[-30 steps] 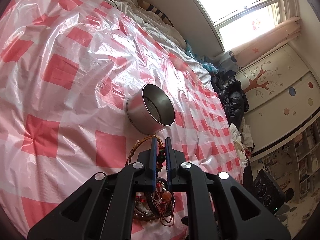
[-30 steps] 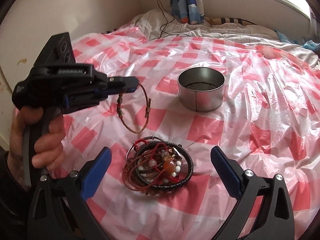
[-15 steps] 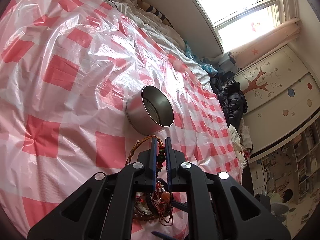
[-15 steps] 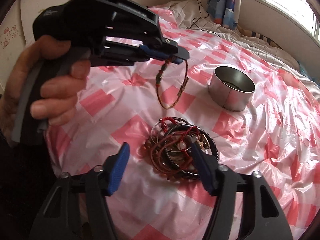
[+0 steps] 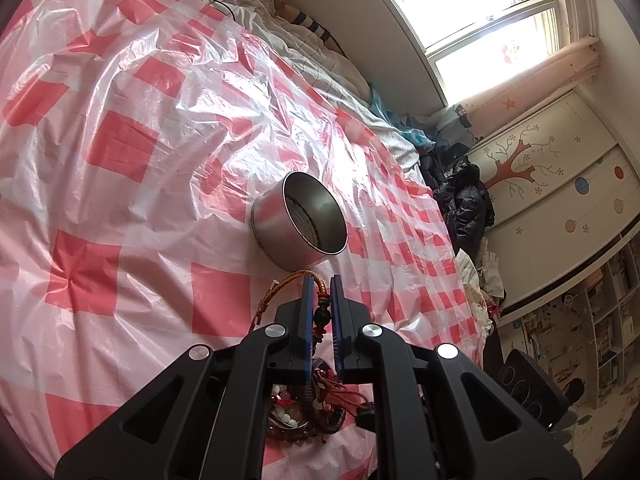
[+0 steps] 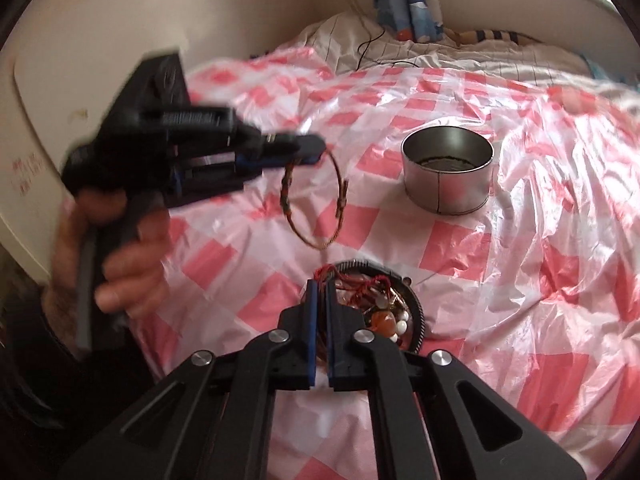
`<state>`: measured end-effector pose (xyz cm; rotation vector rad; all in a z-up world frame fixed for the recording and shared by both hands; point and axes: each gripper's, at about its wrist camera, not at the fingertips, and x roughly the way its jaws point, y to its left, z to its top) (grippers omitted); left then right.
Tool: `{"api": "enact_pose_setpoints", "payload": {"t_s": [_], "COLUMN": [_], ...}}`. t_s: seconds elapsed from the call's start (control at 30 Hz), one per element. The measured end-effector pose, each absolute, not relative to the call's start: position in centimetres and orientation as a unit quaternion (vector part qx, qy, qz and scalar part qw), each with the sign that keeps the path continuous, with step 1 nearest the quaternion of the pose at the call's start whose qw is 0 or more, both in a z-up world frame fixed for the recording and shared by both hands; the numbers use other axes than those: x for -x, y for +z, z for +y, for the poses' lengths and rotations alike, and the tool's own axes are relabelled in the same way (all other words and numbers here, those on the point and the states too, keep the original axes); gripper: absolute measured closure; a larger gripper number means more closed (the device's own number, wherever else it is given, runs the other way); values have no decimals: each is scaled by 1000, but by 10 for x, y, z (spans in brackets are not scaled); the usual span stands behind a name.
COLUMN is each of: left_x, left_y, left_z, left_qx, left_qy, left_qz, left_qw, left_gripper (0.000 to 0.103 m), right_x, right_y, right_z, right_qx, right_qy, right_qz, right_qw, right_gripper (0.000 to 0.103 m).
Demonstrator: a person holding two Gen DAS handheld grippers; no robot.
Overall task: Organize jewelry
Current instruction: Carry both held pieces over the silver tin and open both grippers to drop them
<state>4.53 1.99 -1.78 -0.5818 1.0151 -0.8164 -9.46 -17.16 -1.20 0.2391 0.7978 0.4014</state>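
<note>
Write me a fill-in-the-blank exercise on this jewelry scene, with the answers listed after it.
1. The braided bracelet hangs from the ____ claw.
2. The round tin is made of ____.
3. The jewelry pile lies on a sheet checked in white and ____.
4. The jaws of the right claw stand ____.

Answers: left; metal; red; shut

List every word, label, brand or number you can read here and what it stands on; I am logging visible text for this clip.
No text reads clearly in either view.
Red marks on the white board by the wall: too blurred to read.
Left gripper body: any lettering is lost to motion blur.
Spines on the bookshelves: too small to read.
Metal tin: no label visible.
Window stickers and wardrobe tree decals: pictures only, no words.
</note>
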Motion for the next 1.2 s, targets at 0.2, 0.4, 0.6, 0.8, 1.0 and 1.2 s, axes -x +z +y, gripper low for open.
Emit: {"api": "enact_pose_setpoints", "payload": {"t_s": [0.2,0.4,0.6,0.8,1.0,1.2], "left_x": [-45,-45,-45,-44,-46,-64], "left_y": [-18,-18,-18,-11,10,28], "left_z": [20,20,20,21,14,-5], "left_qx": [267,267,268,270,263,269], "left_qy": [-375,-375,-375,-380,-407,-435], "left_qz": [465,465,465,457,427,400], "left_qw": [756,756,756,757,764,760], "left_gripper": [96,96,96,96,96,96], "right_x": [90,104,105,99,78,44], "right_y": [-6,14,19,20,20,28], "right_z": [-190,-215,-230,-237,-255,-264], "right_qx": [-194,-274,-312,-318,-344,-338], "right_qy": [216,272,283,275,252,232], "right_qz": [363,281,261,260,255,255], "right_qw": [886,879,869,869,868,876], "right_gripper": [99,99,99,99,99,99]}}
